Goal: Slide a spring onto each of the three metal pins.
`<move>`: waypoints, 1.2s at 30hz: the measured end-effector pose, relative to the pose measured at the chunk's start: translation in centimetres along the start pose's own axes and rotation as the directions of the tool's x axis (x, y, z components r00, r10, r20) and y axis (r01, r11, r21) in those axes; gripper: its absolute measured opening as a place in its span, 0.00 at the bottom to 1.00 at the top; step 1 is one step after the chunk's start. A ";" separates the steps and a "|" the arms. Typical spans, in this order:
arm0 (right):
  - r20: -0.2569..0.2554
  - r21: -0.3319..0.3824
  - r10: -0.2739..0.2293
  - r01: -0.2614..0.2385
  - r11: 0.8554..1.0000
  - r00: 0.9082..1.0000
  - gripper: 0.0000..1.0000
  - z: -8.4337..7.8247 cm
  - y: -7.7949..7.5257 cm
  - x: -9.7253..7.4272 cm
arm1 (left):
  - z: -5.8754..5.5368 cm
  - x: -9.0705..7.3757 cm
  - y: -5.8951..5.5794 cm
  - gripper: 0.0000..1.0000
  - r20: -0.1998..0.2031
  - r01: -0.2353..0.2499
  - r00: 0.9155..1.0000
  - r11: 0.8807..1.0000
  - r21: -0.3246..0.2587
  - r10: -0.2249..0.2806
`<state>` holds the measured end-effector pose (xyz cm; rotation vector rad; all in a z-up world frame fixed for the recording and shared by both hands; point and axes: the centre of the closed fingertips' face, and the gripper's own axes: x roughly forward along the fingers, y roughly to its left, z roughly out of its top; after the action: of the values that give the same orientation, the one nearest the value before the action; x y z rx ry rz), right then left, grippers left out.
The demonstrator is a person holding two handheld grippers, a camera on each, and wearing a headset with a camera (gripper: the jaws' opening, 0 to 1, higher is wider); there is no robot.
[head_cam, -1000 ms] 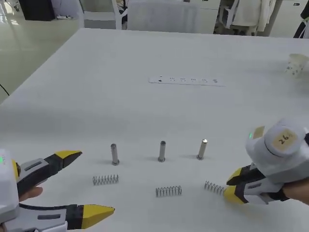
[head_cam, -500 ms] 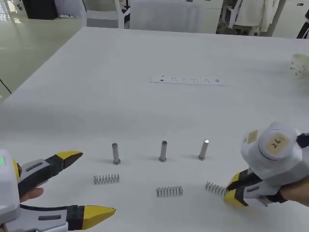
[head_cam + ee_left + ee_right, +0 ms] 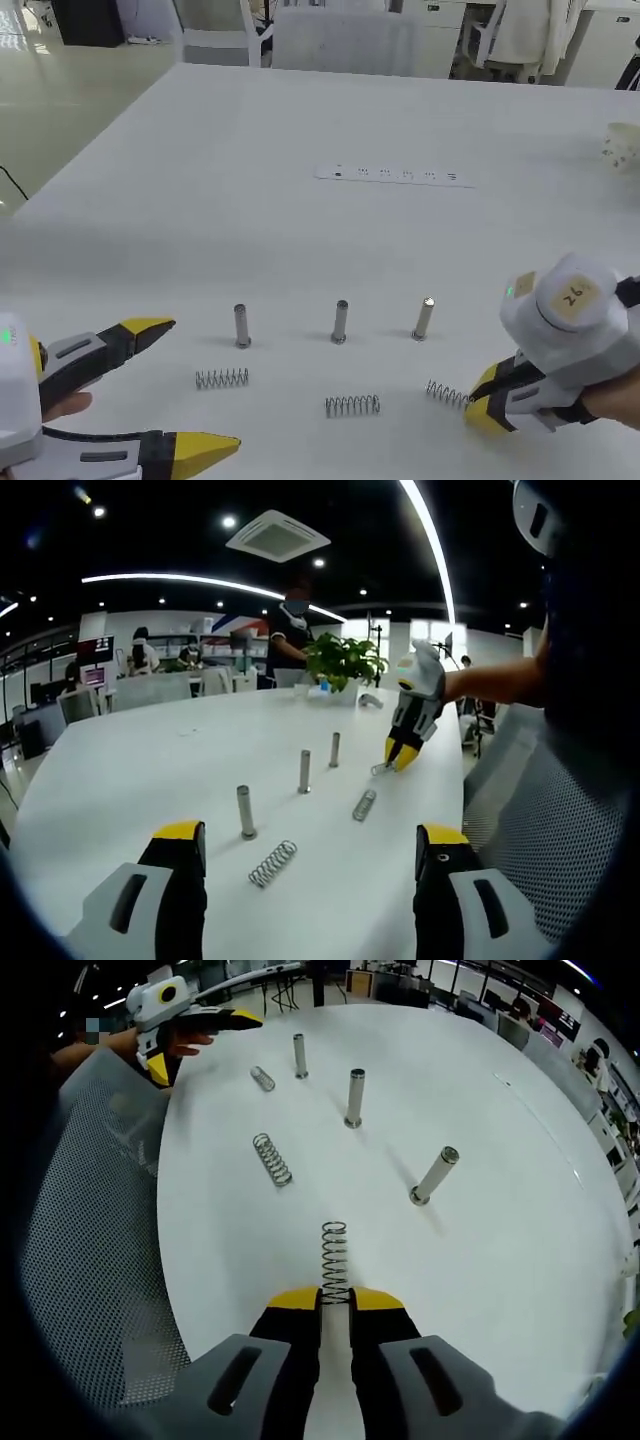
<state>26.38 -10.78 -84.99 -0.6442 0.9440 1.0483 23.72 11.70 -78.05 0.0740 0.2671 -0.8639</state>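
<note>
Three metal pins stand in a row on the white table: left pin (image 3: pixel 241 326), middle pin (image 3: pixel 340 321), right pin (image 3: pixel 424 318). In front of each lies a spring: left spring (image 3: pixel 222 378), middle spring (image 3: pixel 352 405), right spring (image 3: pixel 446 394). My right gripper (image 3: pixel 485 402) is low at the table, shut on the near end of the right spring (image 3: pixel 334 1258), which still lies flat and points toward the right pin (image 3: pixel 435 1175). My left gripper (image 3: pixel 180 388) hovers open near the left spring (image 3: pixel 272 863) and left pin (image 3: pixel 245 812), holding nothing.
A white power strip (image 3: pixel 395 175) lies mid-table beyond the pins. A paper cup (image 3: pixel 622 145) stands at the far right. Chairs line the table's far edge. A potted plant (image 3: pixel 345 660) and several people are across the room.
The head camera has shifted slightly. The right gripper stays at the end of the right spring, and the left gripper stays open in place.
</note>
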 end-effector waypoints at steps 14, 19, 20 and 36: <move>0.040 -0.089 0.014 -0.011 0.996 0.999 0.08 3.8 1.7 -1.5 | -0.1 0.6 -1.4 0.76 -0.012 0.054 0.998 0.998 0.012 -0.054; 0.052 -0.137 0.040 -0.032 0.990 0.998 0.08 5.6 2.5 -1.5 | -0.2 0.7 -1.8 0.70 -0.022 0.077 0.997 0.997 0.010 -0.076; 0.052 -0.151 0.046 -0.038 0.988 0.998 0.08 6.0 2.6 -1.5 | -0.2 0.8 -1.9 0.69 -0.023 0.084 0.996 0.996 0.010 -0.084; 0.037 -0.295 0.100 -0.085 0.952 0.994 0.08 9.6 4.7 -1.4 | 1.1 2.3 -3.5 0.44 -0.032 0.193 0.981 0.979 0.063 -0.192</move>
<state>24.93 -1.71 -79.33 -0.8196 0.7859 1.2970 22.69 7.53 -77.42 0.1218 0.2727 -1.0653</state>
